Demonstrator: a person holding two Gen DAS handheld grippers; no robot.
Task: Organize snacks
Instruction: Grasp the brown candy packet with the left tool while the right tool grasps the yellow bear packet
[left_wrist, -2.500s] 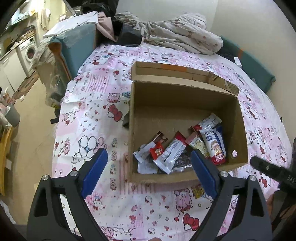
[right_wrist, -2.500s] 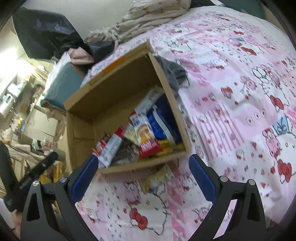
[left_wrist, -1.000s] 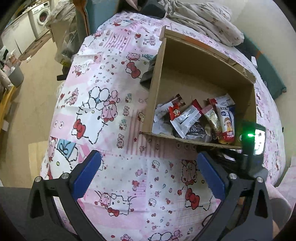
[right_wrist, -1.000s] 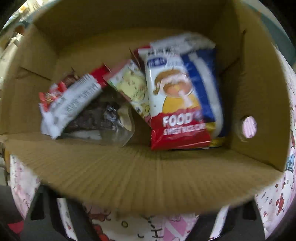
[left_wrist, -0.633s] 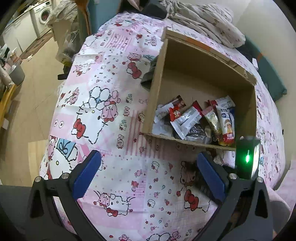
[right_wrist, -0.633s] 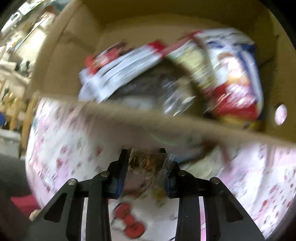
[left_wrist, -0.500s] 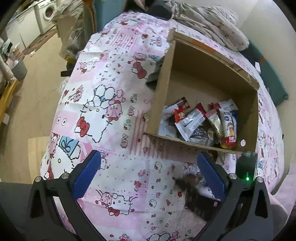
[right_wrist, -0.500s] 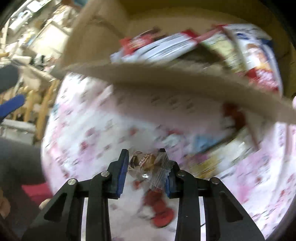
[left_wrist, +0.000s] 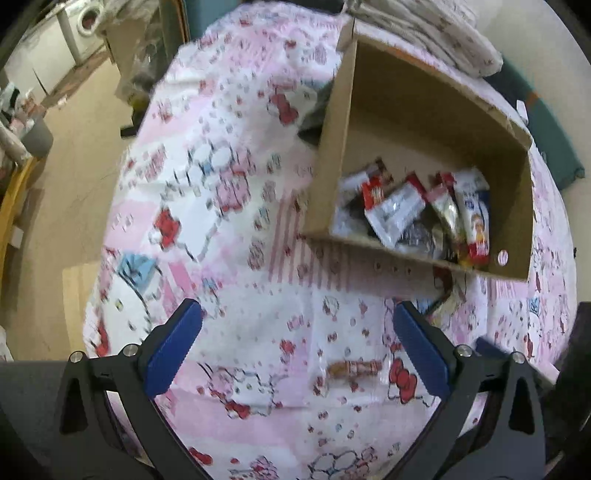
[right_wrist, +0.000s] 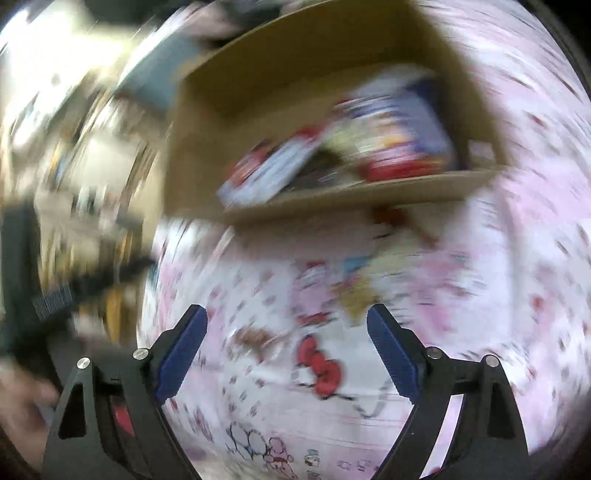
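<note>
A cardboard box (left_wrist: 334, 129) with several snack packets (left_wrist: 410, 218) stands on the pink cartoon-print cloth (left_wrist: 236, 258). A small clear-wrapped brown snack (left_wrist: 352, 368) lies on the cloth in front of the box, between my left gripper's (left_wrist: 295, 347) open fingers. A yellow packet (left_wrist: 443, 314) lies by the box's front wall. In the blurred right wrist view, my right gripper (right_wrist: 286, 350) is open and empty above the cloth, the brown snack (right_wrist: 255, 338) lies near its left finger, the yellow packet (right_wrist: 360, 299) lies near its right finger, and the box (right_wrist: 207, 122) is beyond.
Crumpled bedding (left_wrist: 424, 33) lies behind the box. A dark cloth (left_wrist: 317, 114) sits at the box's left side. The floor with a washing machine (left_wrist: 88, 22) is to the left. The cloth's edge drops off at the left.
My right gripper took a clear-wrapped brown snack out of the box, carried it to the cloth in front, opened and let it go. The left gripper stayed open and shifted slightly.
</note>
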